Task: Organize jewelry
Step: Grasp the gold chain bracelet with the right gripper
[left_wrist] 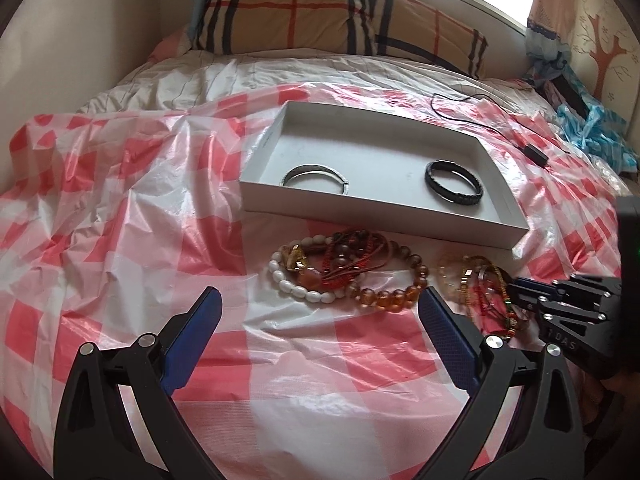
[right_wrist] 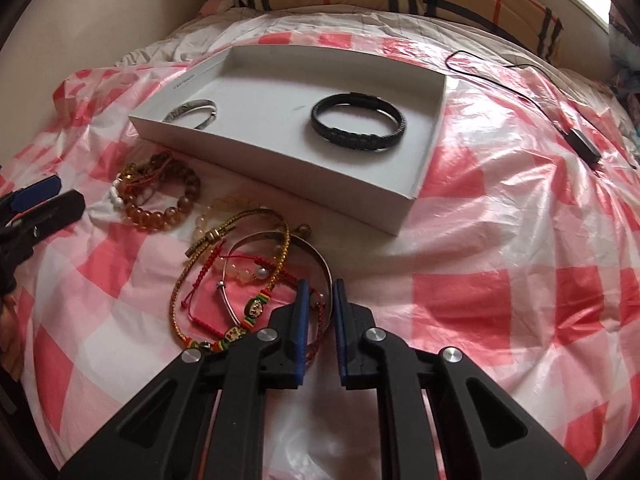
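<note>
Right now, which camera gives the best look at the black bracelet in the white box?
The right wrist view: the black bracelet lies large and unobstructed in the white box, its braided texture visible. The left wrist view shows it too, but smaller and farther away.

The plastic sheet (left_wrist: 120, 200) had red and white squares. The box (left_wrist: 456, 152) was white. In it lay a silver bangle (left_wrist: 316, 174) at 9 o'clock and a black bracelet (left_wrist: 454, 182) at 3 o'clock. One bead bracelet (left_wrist: 296, 288) was white, and another (left_wrist: 392, 294) was amber brown. The pillow (left_wrist: 320, 16) was tan with red and dark stripes. The jaws had blue pads (right_wrist: 302, 320).
</note>
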